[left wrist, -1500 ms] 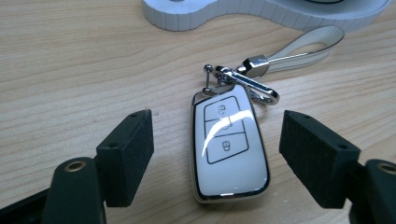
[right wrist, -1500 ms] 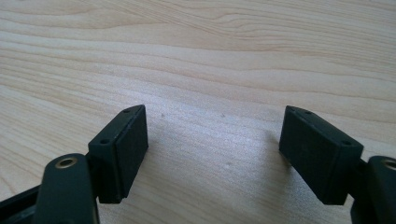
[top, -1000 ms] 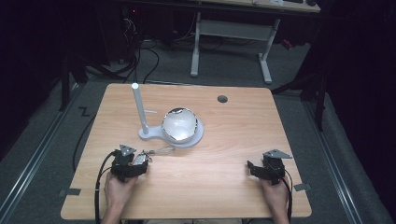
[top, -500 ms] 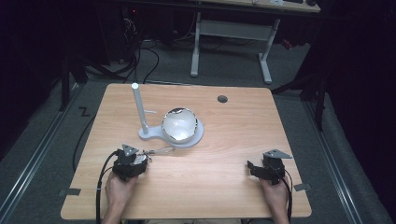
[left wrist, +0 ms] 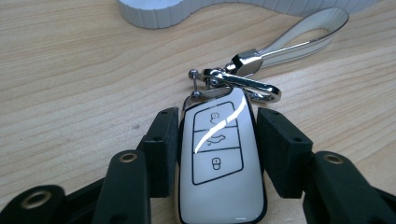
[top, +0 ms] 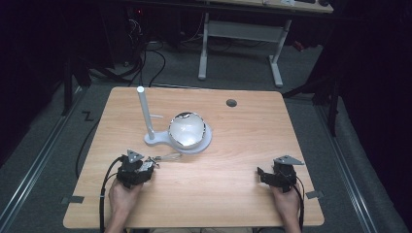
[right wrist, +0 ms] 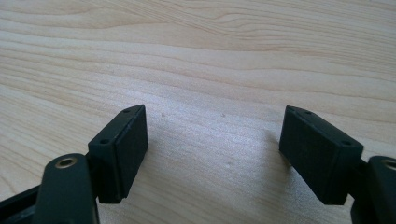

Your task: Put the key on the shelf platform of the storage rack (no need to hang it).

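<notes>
A white, glossy car key fob with three outlined button icons and no readable lettering lies flat on the pale wood-grain desk, clamped between the black pads of the left tool, whose jaws have just been closing on it. A chrome clasp links the fob to a white strap loop edged in silver, stretched out toward a ribbed white stand. In the high view, that stand carries an upright white post and a shiny rounded dome. The left tool rests low near the desk's front left, gripped from behind by a hand. The right tool sits at the front right, its ridged black jaws spread wide over bare wood.
</notes>
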Tool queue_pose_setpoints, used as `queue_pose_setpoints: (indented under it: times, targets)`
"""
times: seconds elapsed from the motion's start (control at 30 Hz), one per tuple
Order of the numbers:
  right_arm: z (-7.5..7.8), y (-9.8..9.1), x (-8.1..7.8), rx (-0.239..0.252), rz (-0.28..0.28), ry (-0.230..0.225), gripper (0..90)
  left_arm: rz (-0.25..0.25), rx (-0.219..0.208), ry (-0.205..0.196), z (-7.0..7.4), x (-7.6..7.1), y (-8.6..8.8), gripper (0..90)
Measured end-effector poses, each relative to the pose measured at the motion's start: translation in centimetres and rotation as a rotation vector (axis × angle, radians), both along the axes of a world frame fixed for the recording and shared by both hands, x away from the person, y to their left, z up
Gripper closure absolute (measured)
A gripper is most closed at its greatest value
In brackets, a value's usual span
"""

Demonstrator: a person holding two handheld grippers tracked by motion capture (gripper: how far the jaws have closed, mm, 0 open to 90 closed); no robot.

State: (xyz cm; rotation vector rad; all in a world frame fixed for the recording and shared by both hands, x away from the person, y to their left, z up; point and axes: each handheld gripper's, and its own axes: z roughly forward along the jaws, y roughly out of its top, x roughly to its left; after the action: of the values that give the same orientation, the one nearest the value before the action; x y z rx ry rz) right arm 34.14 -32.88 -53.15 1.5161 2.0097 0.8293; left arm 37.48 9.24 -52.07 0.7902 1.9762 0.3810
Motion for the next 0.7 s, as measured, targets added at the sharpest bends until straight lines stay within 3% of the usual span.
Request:
queue_pose_setpoints:
  times: [0.13, 0.37, 0.7]
  targets:
    - [0.0, 0.0, 0.0, 0.0, 0.0, 0.0, 24.1, -0.005, 0.003, -0.021, 0.9, -0.3, -0.1, 51.2]
    - [0.0, 0.0, 0.0, -0.001, 0.001, -0.001, 24.1, -0.061, -0.009, -0.035, 2.2, -0.8, 0.0, 51.3]
    - [0.0, 0.0, 0.0, 0.0, 0.001, -0.001, 24.1, -0.075, -0.088, -0.056, 4.9, -1.5, 0.1, 51.4]
